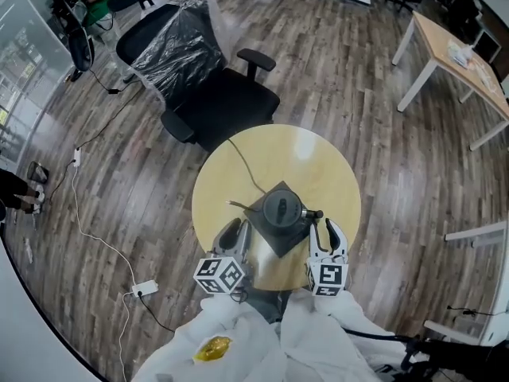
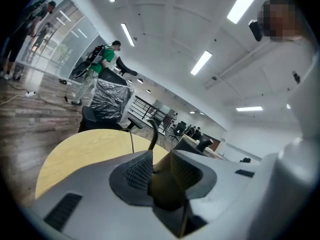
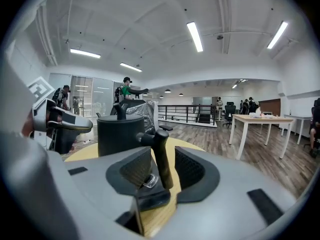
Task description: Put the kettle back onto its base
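Kettle (image 1: 280, 209) judged rigid, top-heavy if filled; best gripped at handle (image 3: 162, 156), seen loose between wide-open right gripper (image 1: 323, 229) jaws; left gripper (image 2: 160, 168) jaws narrowly parted, empty.

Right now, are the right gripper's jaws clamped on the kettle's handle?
No: the kettle handle stands between the wide-open jaws of the right gripper, which do not press on it.

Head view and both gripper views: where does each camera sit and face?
Head view: on the head, looking steeply down at kettle and table; left hand-held gripper, right hand-held gripper, sleeves show.
Left gripper view: on the left hand-held gripper, looking across the table; its jaws, white clothing show.
Right gripper view: on the right one, looking at the kettle; its jaws flank the handle.
Shared: head and right views show the kettle.
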### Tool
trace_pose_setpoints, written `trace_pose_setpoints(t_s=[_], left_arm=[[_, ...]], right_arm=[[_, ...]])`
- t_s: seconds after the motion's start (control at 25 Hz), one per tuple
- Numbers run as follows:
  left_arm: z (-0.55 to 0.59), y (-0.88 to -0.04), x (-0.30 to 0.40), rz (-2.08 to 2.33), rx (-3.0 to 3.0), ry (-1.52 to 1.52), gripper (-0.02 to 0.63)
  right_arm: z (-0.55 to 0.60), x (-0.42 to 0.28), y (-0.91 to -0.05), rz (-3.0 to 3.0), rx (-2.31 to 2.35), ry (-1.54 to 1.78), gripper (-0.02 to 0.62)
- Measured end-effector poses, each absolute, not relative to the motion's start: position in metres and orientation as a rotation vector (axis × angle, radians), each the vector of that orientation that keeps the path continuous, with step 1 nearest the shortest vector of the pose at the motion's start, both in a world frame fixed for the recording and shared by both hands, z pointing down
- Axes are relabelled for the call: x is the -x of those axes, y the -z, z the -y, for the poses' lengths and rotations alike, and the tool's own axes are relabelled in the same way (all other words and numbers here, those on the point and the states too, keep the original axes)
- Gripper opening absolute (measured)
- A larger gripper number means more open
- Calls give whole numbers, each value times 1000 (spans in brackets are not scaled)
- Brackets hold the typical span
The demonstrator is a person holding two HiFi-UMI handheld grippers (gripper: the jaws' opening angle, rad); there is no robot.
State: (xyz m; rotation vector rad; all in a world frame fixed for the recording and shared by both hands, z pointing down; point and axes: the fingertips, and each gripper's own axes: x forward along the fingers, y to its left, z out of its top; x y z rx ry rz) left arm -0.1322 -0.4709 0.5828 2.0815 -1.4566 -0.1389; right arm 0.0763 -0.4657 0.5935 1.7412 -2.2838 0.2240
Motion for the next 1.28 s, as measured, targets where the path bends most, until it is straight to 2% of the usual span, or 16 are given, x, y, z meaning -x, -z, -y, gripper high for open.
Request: trace_pose_setpoints(t_s=[0.36,0.4,0.44,0.48,1.28], left_arm=[[466,-530,92,1431,-2299,72,109],[468,-527,91,1446,-2309,57,89],[470,-524,91,1463,-2317,39,43],[470,-523,91,1480,-2325,22,0],[458,-506,76,1457,-2406,14,0]], right_arm=[[462,-89,-535,2286,-1762,-123,133],[464,-87,-529,2286,-1753,-101,117],[465,-84,-524,2292,-1739,-83,31],[465,-79,-521,2307,-1719,-74,11],[467,-40,-512,2410,-1668,-135,11]])
